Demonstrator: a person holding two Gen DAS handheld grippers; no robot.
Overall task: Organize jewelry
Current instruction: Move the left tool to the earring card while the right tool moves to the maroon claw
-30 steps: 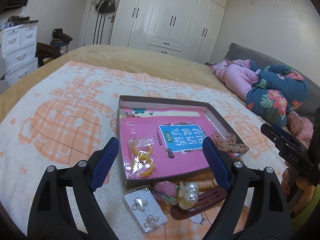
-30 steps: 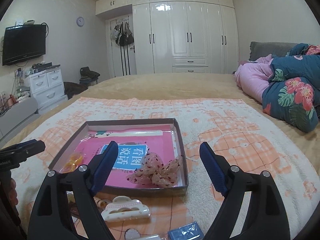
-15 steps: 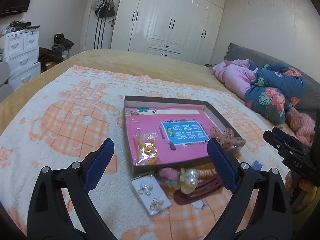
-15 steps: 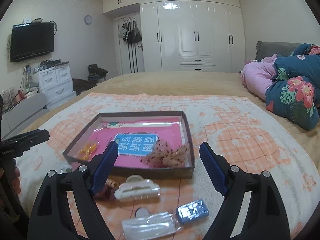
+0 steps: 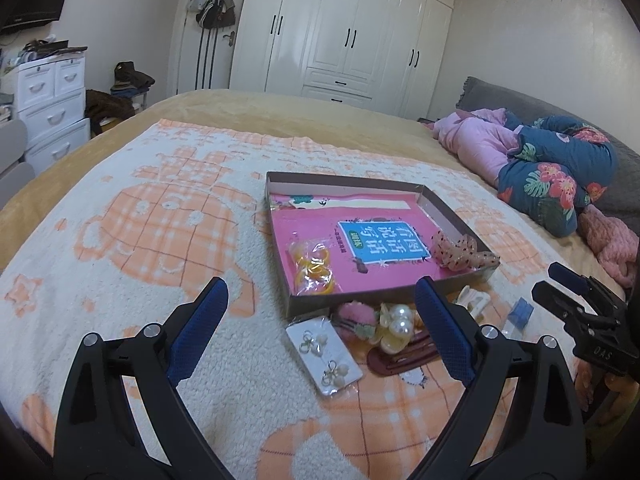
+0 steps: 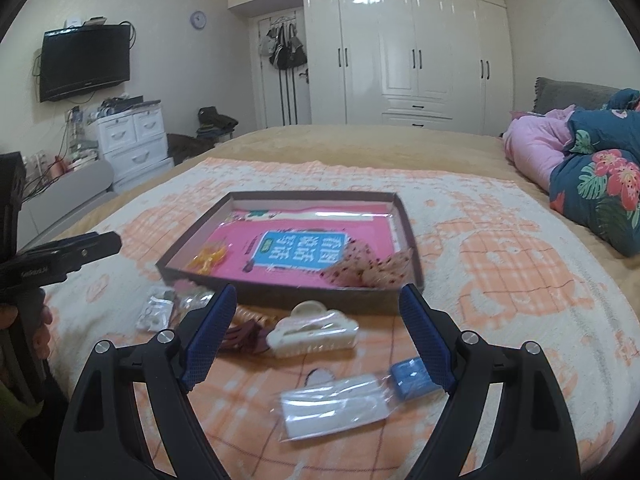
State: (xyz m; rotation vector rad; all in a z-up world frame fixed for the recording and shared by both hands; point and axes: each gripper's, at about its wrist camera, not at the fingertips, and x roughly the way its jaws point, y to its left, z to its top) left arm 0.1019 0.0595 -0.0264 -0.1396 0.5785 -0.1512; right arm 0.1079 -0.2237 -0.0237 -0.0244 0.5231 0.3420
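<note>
Left wrist view had drawn back since the frame a second earlier: the box (image 5: 384, 236) sat higher, in the middle of the frame, and more of the blanket (image 5: 160, 240) showed below it. Right wrist view had pulled back too, bringing a clear packet (image 6: 340, 404) and a blue item (image 6: 412, 374) into the lower middle.

Both tongs were released and held nothing: the left gripper (image 5: 320, 320) hung with its blue pads spread wide over the loose pieces, and the right gripper (image 6: 316, 332) stood equally spread above the white hair claw (image 6: 314, 332).

Counted: one box, holding one bag of yellow bands (image 5: 314, 268) at its lower left and one dotted bow (image 5: 460, 250) at its lower right corner. Below the box lay one card of earrings (image 5: 324, 354) with two pairs, one pearl clip (image 5: 394, 322), one pink pompom (image 5: 354, 314) and one dark red clip (image 5: 400, 356), bunched together.
</note>
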